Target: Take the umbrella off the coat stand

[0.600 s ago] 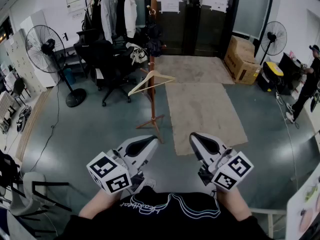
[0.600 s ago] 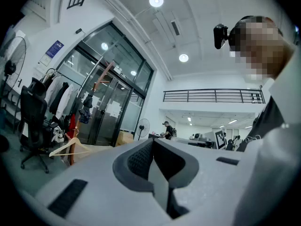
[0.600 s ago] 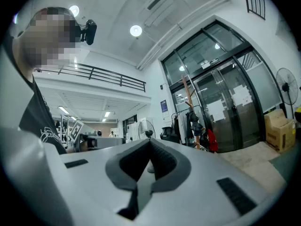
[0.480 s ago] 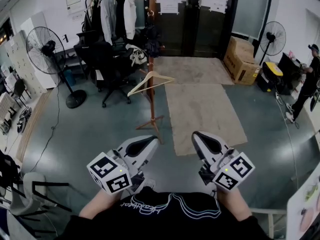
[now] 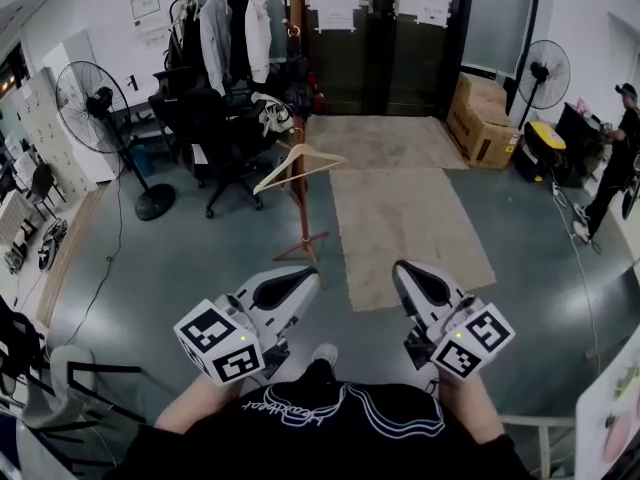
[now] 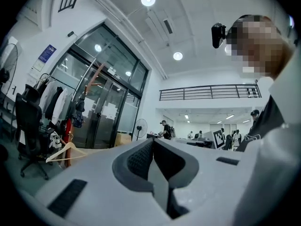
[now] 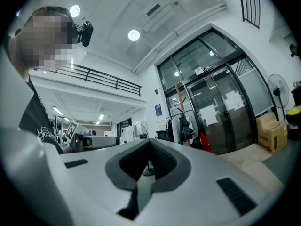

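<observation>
- The left gripper (image 5: 308,280) was held low, in front of the person's chest. Its jaws were pressed together with nothing between them.
- The right gripper (image 5: 403,269) was beside it, a little apart. Its jaws were pressed together too, and they held nothing.
- Both grippers pointed out across the floor toward the stand (image 5: 302,183).
- The stand was a tall brown pole with feet on the grey floor. It stood well away from both grippers, just beside the left edge of a rug (image 5: 410,218).
- The umbrella (image 5: 304,76) looked like a dark bundle that hung high on the pole. It was too small to see well.
- A wooden hanger (image 5: 300,158) hung lower on the same pole.
- A black chair (image 5: 225,133) was left of the stand, and a rail of coats (image 5: 232,23) was behind it.
- A fan (image 5: 98,98) stood far to the left.
- Glass doors (image 5: 385,38) were at the back, with brown boxes (image 5: 485,118) to their right.
- A person in black (image 5: 615,163) stood at the far right edge.
</observation>
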